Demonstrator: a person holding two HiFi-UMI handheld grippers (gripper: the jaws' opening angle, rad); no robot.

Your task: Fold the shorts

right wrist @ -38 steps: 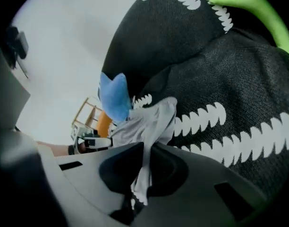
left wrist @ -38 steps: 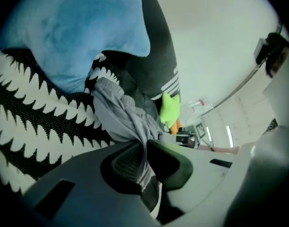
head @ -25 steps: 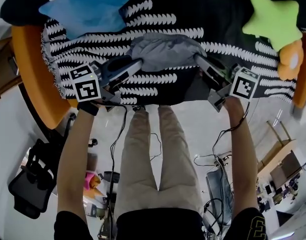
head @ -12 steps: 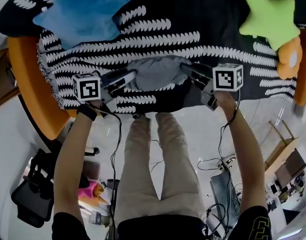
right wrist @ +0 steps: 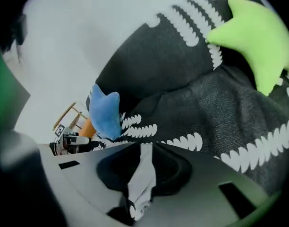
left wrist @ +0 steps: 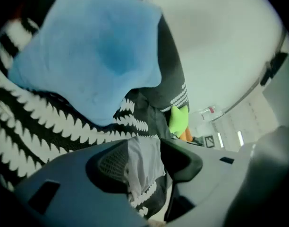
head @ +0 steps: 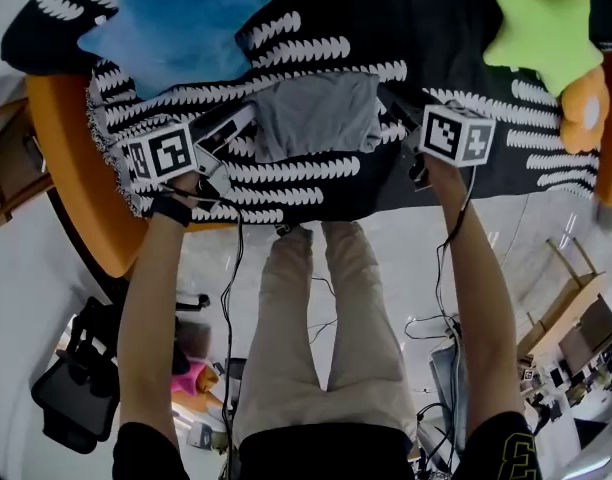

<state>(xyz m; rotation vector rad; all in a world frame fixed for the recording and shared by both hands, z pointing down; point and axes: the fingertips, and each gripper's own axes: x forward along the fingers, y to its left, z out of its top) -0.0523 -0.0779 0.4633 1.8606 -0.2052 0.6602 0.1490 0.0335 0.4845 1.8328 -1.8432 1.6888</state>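
Left gripper (head: 241,121) opening round limp (grey) shorts (head: 316,116).

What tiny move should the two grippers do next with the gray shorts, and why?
Probably slide the left gripper and right gripper straight back off the shorts. The shorts lie flat on the blanket, and both pairs of jaws have just been opening, each with gray cloth between them. Backing away gently should free the cloth without dragging the fold.
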